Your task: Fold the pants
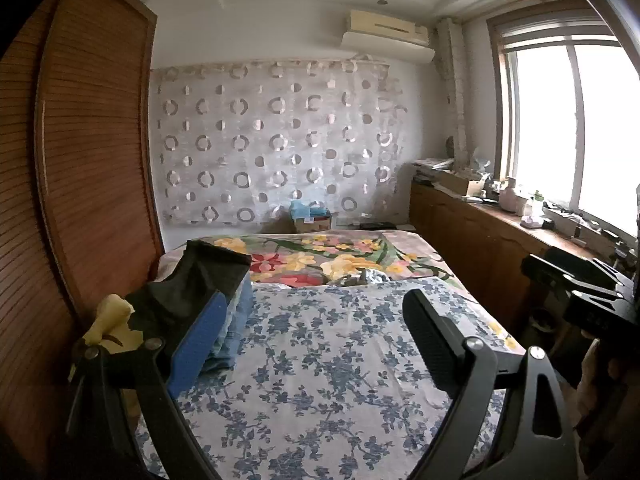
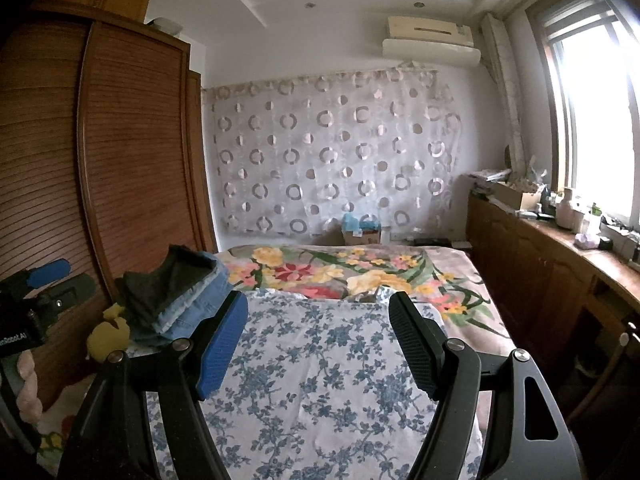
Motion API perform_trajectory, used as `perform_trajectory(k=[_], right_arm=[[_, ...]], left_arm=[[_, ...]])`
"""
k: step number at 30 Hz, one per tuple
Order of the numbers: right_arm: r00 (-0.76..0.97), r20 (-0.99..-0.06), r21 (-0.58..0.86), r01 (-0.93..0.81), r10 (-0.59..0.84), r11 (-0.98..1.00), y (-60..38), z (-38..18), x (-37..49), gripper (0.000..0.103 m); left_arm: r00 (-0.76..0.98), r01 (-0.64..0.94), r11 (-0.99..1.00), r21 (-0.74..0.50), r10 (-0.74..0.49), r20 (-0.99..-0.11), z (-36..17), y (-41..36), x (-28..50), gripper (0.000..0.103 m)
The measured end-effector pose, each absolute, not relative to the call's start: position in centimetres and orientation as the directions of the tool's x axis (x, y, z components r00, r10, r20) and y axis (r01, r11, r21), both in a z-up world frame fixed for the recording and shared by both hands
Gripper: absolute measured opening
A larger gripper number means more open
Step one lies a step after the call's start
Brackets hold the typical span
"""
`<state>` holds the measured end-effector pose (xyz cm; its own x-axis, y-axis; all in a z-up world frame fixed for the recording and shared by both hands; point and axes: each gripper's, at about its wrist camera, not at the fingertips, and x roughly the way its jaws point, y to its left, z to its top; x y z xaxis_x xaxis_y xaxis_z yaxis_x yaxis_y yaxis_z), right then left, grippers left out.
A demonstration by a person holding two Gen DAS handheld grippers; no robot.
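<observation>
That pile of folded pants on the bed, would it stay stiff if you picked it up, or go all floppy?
Probably floppy: the pile of folded pants is soft cloth, dark pair over denim. Lifted by one edge, the layers would likely sag and unfold. Pushed, it would likely drag on the flowered sheet.

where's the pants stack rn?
The pants stack lies at the bed's left edge, beside the wardrobe, with a yellow toy just in front; both wrist views show it at left.

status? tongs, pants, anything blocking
Left tongs and right tongs open, empty, above the blue floral sheet. Folded pants stack at the bed's left edge, untouched. Yellow toy beside the stack; nothing blocking.
</observation>
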<state>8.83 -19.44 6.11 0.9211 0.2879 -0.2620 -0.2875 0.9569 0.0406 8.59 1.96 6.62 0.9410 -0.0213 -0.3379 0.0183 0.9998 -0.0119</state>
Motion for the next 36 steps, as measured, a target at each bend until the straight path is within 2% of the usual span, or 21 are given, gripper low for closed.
perform_trajectory(k=[36], right_arm=[[0.921, -0.261, 0.035, -0.29, 0.289, 0.956, -19.58, 6.11, 8.49, 0.075]], left_arm=[[0.941, 0.004, 1.0, -0.007, -0.006, -0.339, 5.76, 2.85, 8.88, 0.09]])
